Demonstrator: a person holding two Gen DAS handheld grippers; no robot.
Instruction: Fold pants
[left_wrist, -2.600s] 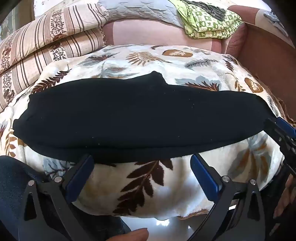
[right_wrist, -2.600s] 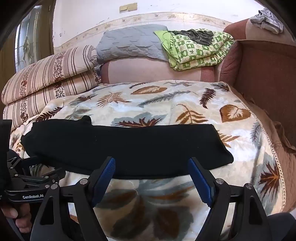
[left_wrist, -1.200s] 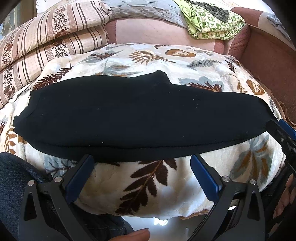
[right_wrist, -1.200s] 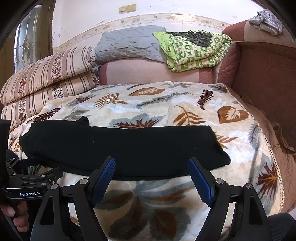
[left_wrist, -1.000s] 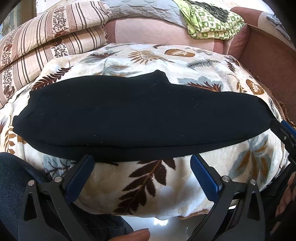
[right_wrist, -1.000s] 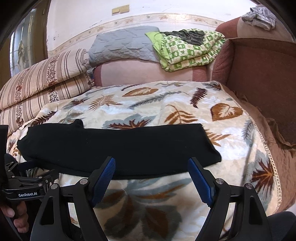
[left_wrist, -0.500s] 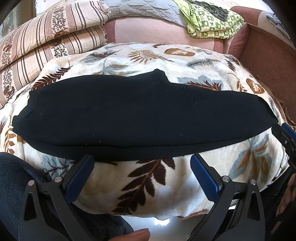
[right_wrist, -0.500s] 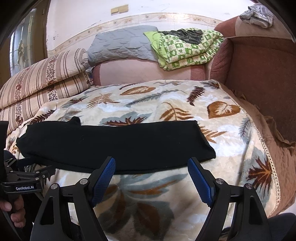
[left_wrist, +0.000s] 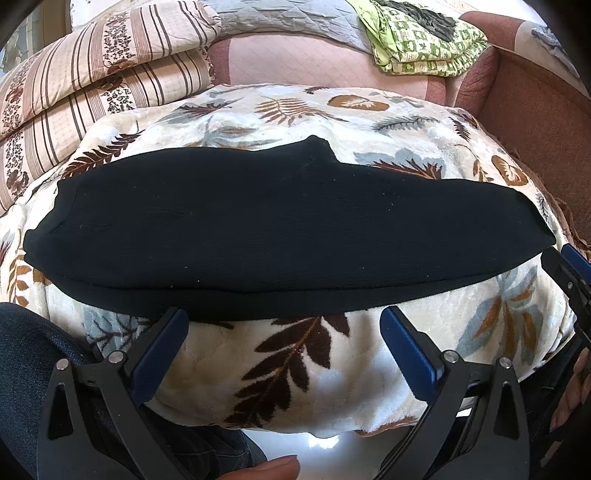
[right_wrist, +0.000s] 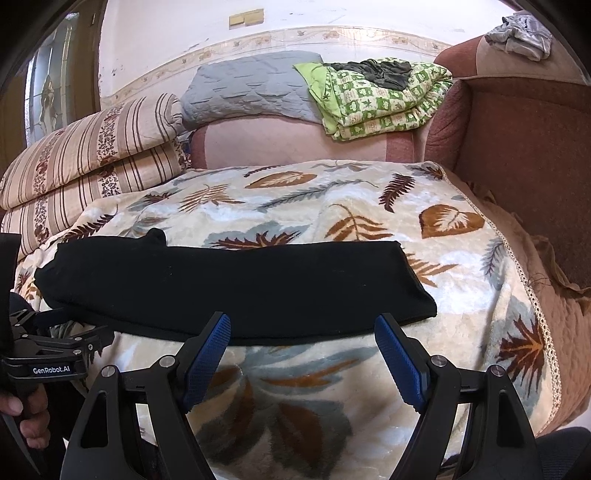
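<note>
Black pants (left_wrist: 288, 229), folded lengthwise into one long band, lie flat across the leaf-patterned blanket (left_wrist: 295, 362) near its front edge. Left tool (left_wrist: 284, 332) and right tool (right_wrist: 303, 332) hover just before that edge, jaws wide, holding nothing.

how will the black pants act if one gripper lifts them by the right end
Probably floppy: the black pants lie flat and follow the curve of the leaf blanket, so the rest would likely sag and trail. The stacked layers may slip apart. They look thin, so probably light.
</note>
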